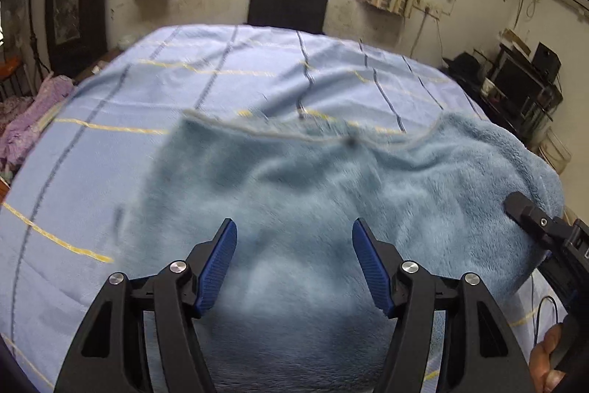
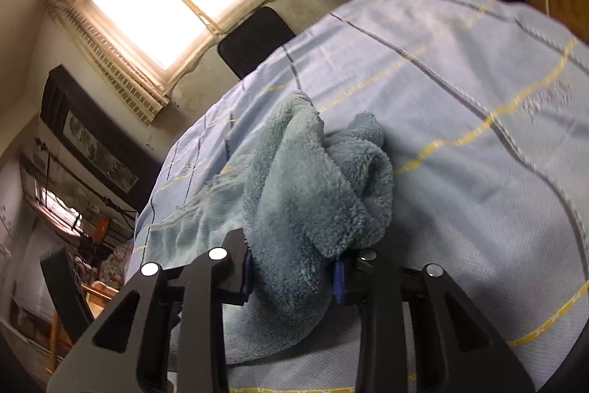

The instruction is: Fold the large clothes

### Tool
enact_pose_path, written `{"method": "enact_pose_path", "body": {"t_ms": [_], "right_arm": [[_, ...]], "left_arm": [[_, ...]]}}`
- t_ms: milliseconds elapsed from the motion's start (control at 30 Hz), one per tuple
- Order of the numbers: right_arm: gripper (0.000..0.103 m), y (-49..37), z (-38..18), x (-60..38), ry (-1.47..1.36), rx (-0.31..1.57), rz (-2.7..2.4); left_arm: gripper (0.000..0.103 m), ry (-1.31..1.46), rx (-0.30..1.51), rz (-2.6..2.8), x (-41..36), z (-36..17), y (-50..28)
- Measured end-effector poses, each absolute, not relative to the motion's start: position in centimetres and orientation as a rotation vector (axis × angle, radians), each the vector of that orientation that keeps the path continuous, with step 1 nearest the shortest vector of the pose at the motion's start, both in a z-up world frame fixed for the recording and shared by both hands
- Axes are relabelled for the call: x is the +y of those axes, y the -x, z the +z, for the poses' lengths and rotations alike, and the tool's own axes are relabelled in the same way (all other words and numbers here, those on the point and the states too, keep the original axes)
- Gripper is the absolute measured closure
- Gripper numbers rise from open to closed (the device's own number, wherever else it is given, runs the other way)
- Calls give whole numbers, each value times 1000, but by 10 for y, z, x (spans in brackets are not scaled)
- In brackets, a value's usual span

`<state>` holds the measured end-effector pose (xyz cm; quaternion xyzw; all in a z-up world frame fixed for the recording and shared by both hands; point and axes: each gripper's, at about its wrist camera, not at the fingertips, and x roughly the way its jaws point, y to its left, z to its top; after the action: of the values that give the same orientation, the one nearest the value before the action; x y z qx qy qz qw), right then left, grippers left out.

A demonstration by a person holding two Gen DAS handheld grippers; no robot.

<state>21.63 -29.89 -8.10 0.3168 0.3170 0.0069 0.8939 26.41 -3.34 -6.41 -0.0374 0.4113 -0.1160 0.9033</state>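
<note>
A large light-blue fleece garment (image 1: 331, 190) lies spread on a bed covered by a pale blue sheet (image 1: 184, 80) with yellow and dark stripes. My left gripper (image 1: 294, 231) hovers over the fleece, open, its blue pads (image 1: 217, 267) wide apart with nothing pinched between them. In the right wrist view, my right gripper (image 2: 294, 267) is shut on a bunched fold of the fleece (image 2: 316, 179), which rises in a lump from between the fingers and hides most of the pads. In the left wrist view one black finger (image 1: 522, 209) of the right gripper presses into the fleece's right edge.
A black chair back (image 1: 287, 4) stands beyond the bed's far edge under a bright window. Purple cloth (image 1: 33, 113) lies off the bed's left side. A dark shelf with electronics (image 1: 522, 80) stands to the right. A person's hand (image 1: 548, 360) shows at the bottom right.
</note>
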Motion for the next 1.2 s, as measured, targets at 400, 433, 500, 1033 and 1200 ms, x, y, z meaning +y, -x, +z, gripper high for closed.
{"method": "enact_pose_path", "body": {"t_ms": [400,433,500,1033,1200], "right_arm": [[74,-215,-25,-211,-311,553,96],[74,-215,-24,-204,-289,554,108],[74,-216,-24,-186,-226,560,136],[74,-189,-61,-100,197,563,263],[74,-184,-65,-94,242,560,277]], "left_arm": [[27,289,782,-314,42,-20,-270],[26,317,793,-343,49,-20,-272],[23,380,814,-398,60,-20,-276],[16,584,981,-751,34,-54,-295],[15,589,986,-726,37,-61,-304]]}}
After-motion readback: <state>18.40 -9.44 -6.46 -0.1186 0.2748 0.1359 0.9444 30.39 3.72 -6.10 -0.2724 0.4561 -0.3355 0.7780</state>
